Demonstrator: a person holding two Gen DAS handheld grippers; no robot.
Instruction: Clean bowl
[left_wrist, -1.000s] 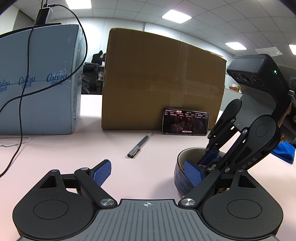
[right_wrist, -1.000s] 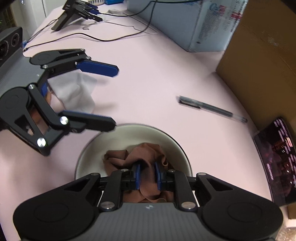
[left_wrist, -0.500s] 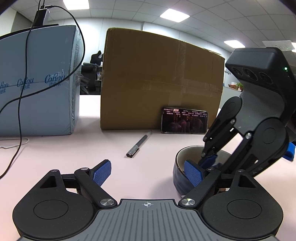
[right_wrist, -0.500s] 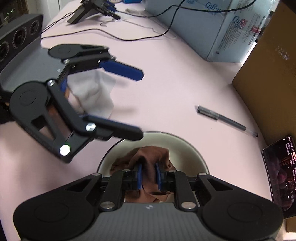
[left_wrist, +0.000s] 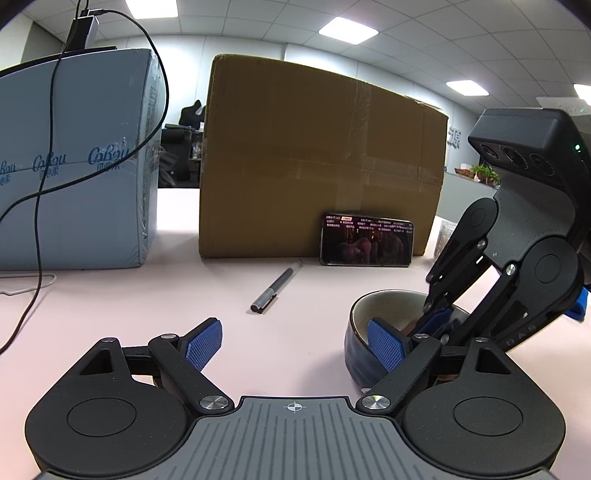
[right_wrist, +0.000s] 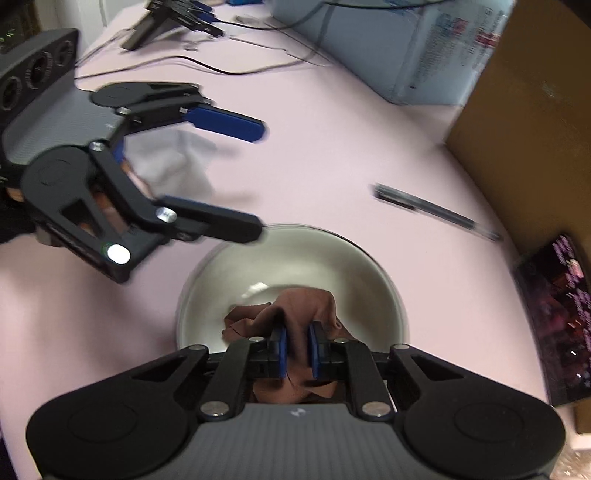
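Where the views overlap, the same pink tabletop (left_wrist: 110, 325) is seen from two sides.

Hidden or unclear: the lower part of the crumpled brown cloth (right_wrist: 295, 314) is covered by the right gripper's own body; in the left wrist view the cloth is barely made out behind the linkage. The right wrist view is smeared by motion blur, so the pen and box print are soft. The phone is cut off at that view's right edge.

Left gripper (left_wrist: 295, 343): held wide open, nothing gripped. One blue pad (left_wrist: 384, 343) is seen over the near rim of the bowl; whether it touches cannot be told. The other pad hangs over bare table.

Right gripper (right_wrist: 297, 347): jaws drawn close on the brown cloth, which is pressed inside the bowl.

Bowl: one round ceramic bowl (right_wrist: 295, 266), dark blue outside, cream inside, is stood on the table just right of the left gripper.

Seen in one view only: a crumpled white tissue (right_wrist: 173, 162) under the left gripper and a small black stand (right_wrist: 162, 22) far back appear in the right wrist view alone; ceiling lights appear in the left wrist view alone.

Counts, left to right: one pale blue wrapped carton (left_wrist: 74, 162), one black cable (left_wrist: 37, 206), one brown cardboard box (left_wrist: 317, 166), one grey pen (left_wrist: 275, 286), one black phone with a lit screen (left_wrist: 367, 243).
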